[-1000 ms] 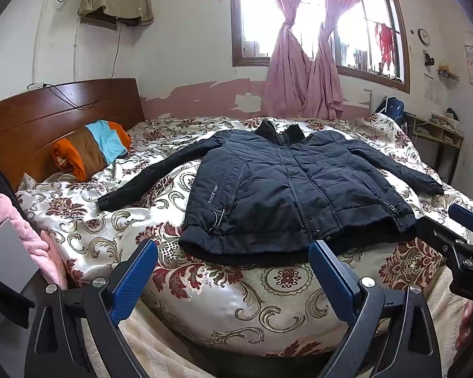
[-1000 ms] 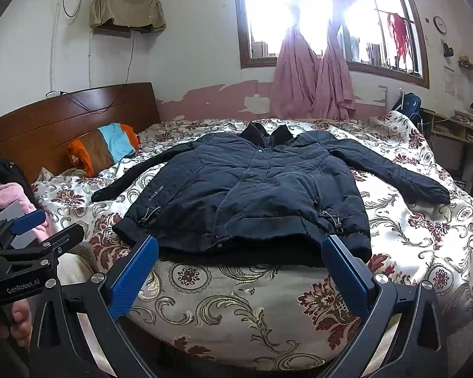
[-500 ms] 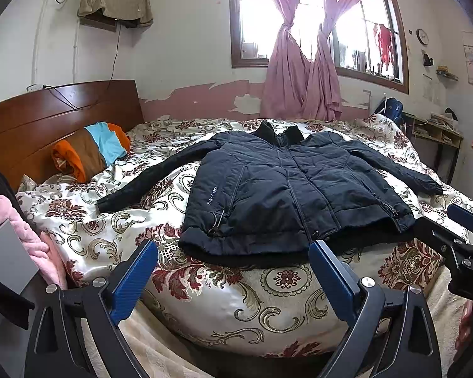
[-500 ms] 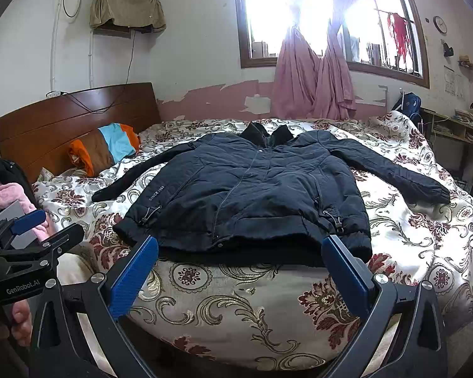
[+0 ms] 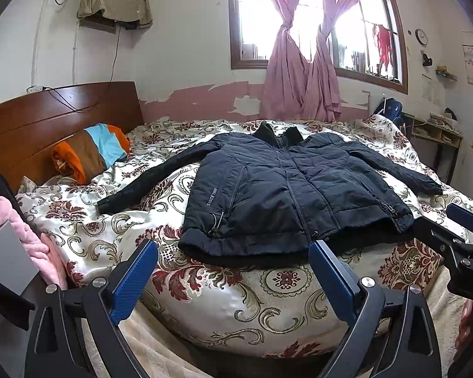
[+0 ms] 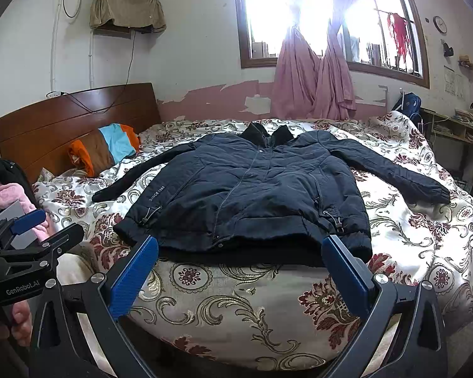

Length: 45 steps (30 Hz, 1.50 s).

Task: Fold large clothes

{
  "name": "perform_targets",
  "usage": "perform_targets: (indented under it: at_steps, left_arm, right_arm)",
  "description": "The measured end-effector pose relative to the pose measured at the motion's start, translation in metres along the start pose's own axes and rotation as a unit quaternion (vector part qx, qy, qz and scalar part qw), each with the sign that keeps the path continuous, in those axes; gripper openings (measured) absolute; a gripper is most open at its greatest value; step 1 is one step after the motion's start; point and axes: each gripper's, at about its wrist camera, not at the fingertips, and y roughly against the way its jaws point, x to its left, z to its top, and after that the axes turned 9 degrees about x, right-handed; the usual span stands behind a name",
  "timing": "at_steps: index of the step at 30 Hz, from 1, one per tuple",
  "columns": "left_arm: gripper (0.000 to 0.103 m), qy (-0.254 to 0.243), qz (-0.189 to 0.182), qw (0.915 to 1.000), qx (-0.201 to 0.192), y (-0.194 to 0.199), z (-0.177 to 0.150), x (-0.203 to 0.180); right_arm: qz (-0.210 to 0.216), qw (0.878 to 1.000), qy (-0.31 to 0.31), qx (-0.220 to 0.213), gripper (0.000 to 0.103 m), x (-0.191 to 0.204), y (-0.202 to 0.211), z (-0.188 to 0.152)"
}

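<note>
A dark navy padded jacket [image 5: 287, 189] lies flat, front up, on the floral bedspread [image 5: 88, 220], collar toward the window, both sleeves spread out. It also shows in the right wrist view [image 6: 246, 195]. My left gripper [image 5: 233, 271] is open and empty, held just short of the jacket's hem. My right gripper [image 6: 239, 267] is open and empty, also just before the hem. Each gripper shows at the edge of the other's view: the right one [image 5: 457, 236], the left one [image 6: 31, 236].
A wooden headboard [image 5: 47, 119] stands at the left with an orange, brown and blue pillow [image 5: 91, 151]. Pink cloth [image 5: 22, 233] lies at the left edge. A window with pink curtains [image 5: 299, 78] is behind the bed; shelves [image 5: 435, 132] stand at the right.
</note>
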Motion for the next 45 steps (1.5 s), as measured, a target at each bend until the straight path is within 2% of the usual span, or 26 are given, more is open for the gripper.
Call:
perform_targets:
  at_steps: [21, 26, 33, 38, 45]
  left_arm:
    - [0.097, 0.0, 0.001, 1.0, -0.002, 0.0, -0.001, 0.0]
    - [0.097, 0.001, 0.001, 1.0, -0.001, 0.005, 0.007, -0.002]
    - [0.097, 0.008, -0.008, 0.9997, 0.021, -0.013, 0.012, 0.001]
    - [0.097, 0.009, -0.013, 0.999, 0.041, -0.037, 0.022, -0.003]
    - [0.097, -0.014, -0.016, 0.9986, 0.049, -0.081, 0.058, -0.029]
  right_arm:
    - [0.0, 1.0, 0.0, 0.0, 0.102, -0.001, 0.0, 0.001]
    - [0.0, 1.0, 0.0, 0.001, 0.102, -0.001, 0.001, 0.001]
    - [-0.006, 1.0, -0.012, 0.018, 0.102, 0.002, -0.011, -0.003]
    - [-0.026, 0.998, -0.049, 0.035, 0.102, -0.026, -0.032, -0.001]
    - [-0.098, 0.991, -0.088, 0.023, 0.102, -0.097, -0.064, 0.016]
